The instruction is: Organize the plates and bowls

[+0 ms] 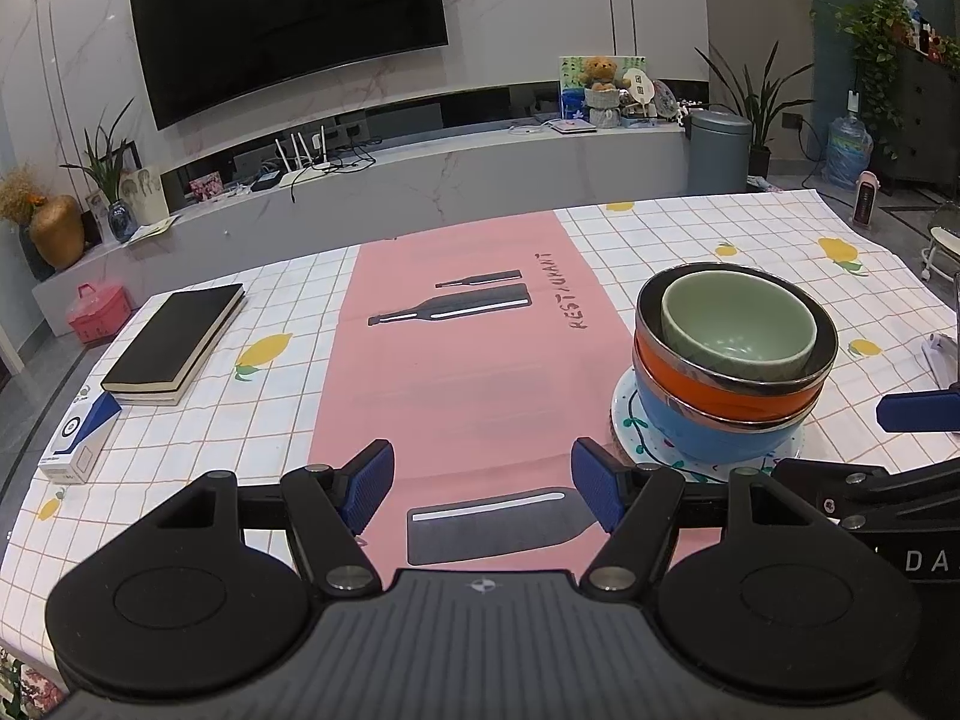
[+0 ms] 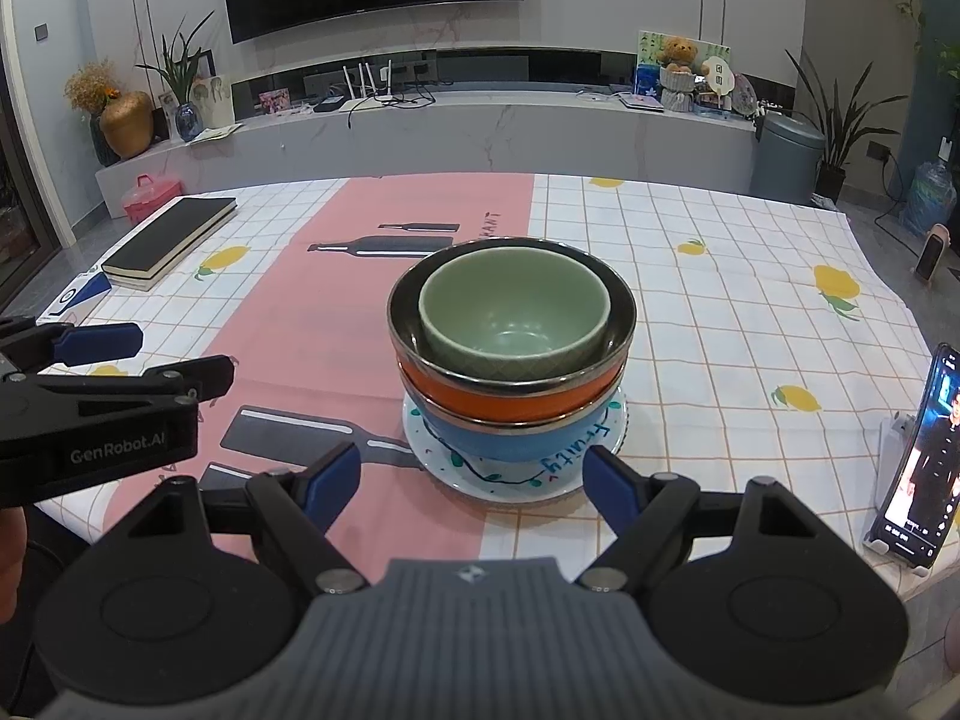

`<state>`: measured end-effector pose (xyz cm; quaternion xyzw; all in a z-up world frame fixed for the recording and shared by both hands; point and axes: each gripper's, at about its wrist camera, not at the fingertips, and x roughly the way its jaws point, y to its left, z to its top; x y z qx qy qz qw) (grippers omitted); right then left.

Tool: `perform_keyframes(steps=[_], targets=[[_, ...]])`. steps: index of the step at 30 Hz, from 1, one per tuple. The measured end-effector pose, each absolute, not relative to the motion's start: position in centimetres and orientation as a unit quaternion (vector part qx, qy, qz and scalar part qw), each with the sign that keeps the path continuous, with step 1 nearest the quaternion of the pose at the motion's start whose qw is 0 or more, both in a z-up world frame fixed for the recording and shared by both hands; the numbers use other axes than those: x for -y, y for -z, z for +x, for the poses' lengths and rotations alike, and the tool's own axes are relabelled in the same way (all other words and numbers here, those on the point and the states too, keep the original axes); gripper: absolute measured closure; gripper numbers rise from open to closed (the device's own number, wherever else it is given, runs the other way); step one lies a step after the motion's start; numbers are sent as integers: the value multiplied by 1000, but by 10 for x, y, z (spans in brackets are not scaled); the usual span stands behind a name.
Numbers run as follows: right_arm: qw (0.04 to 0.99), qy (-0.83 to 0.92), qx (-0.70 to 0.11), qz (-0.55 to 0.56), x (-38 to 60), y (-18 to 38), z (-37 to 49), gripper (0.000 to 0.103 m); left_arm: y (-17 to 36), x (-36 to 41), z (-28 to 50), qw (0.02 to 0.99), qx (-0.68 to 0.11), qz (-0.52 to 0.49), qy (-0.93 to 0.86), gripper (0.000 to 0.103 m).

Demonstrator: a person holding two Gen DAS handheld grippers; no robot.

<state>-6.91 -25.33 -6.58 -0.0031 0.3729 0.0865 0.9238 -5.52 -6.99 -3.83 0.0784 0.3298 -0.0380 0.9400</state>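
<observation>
Stack: I saw a green bowl point(image 2: 513, 312) nested in an orange bowl point(image 2: 510, 399), which sat in a blue bowl point(image 2: 516, 441), all on a white plate point(image 2: 480, 480) with blue lettering.
Stack place: it stood on the table point(image 2: 720, 324), at the seam where the pink runner point(image 1: 456, 372) met the white checked cloth.
Left tool point(image 1: 483, 483): its blue pads were spread apart over the runner, with nothing between them; the stack lay off to its right.
Right tool point(image 2: 471, 483): I had its jaws wide apart too, pinching nothing, just in front of the plate's near rim.
Other things: a black book point(image 1: 174, 342) lay at the table's far left with a small blue and white box point(image 1: 81, 438) near it; a phone point(image 2: 918, 456) stood propped at the right edge.
</observation>
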Motion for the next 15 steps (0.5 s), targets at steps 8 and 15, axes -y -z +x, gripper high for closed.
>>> perform_keyframes(steps=[8,15], targets=[[923,-86,-376,-3,253,68,-70,23,39,70,-55,939,-332,78,41,22],[921,-86,-379,-2,253,70,-68,23,39,70,-55,939,-333,78,41,22]])
